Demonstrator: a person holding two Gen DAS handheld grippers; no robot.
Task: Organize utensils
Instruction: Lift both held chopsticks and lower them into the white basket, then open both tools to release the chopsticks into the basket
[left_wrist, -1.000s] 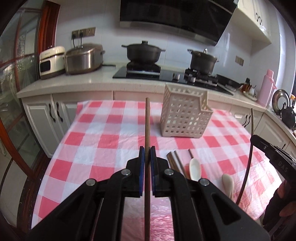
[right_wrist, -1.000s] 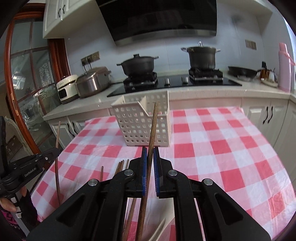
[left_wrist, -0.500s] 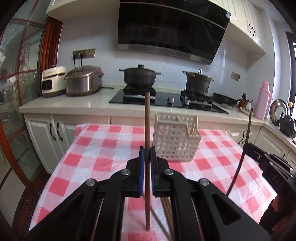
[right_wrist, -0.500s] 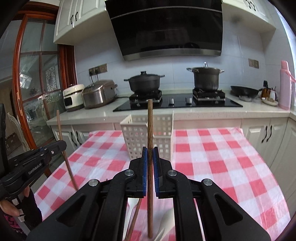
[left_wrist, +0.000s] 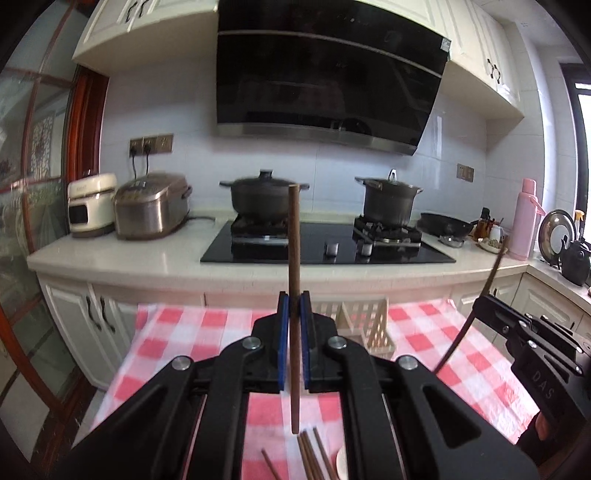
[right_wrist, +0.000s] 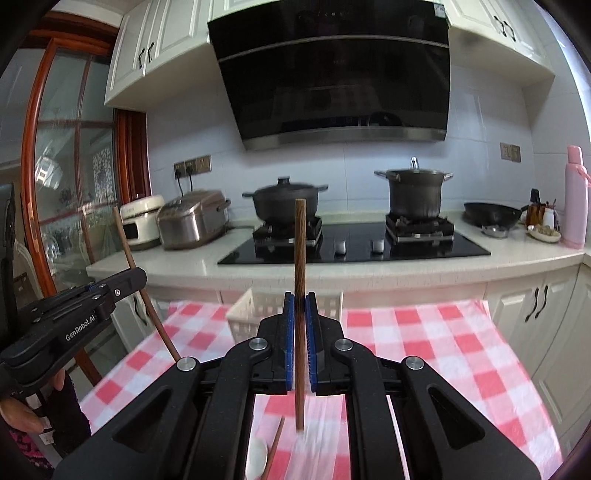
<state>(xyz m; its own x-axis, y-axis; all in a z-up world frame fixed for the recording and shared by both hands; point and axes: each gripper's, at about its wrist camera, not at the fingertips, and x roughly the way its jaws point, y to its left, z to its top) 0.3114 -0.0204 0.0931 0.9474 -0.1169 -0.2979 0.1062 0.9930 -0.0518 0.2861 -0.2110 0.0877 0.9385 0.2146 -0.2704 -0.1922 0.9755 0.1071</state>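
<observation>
left wrist view is showing the left tongs (left_wrist: 294, 306) pinching one wooden chopstick (left_wrist: 294, 258) upright, its tip hanging clear above the loose chopsticks (left_wrist: 312, 456) lying on the checked surface (left_wrist: 177, 332). right tongs (right_wrist: 300, 306) are pinching a second chopstick (right_wrist: 300, 251) the same way. beyond them, the white slotted basket (left_wrist: 369, 325) is standing on the cloth. the carrying step looks to be in hand; next, each stick likely needs moving over the basket and lowering tip-first before letting go.

Two wrist cams, side by side over table (left_wrist: 192, 332), facing shared stove (right_wrist: 354, 243).
</observation>
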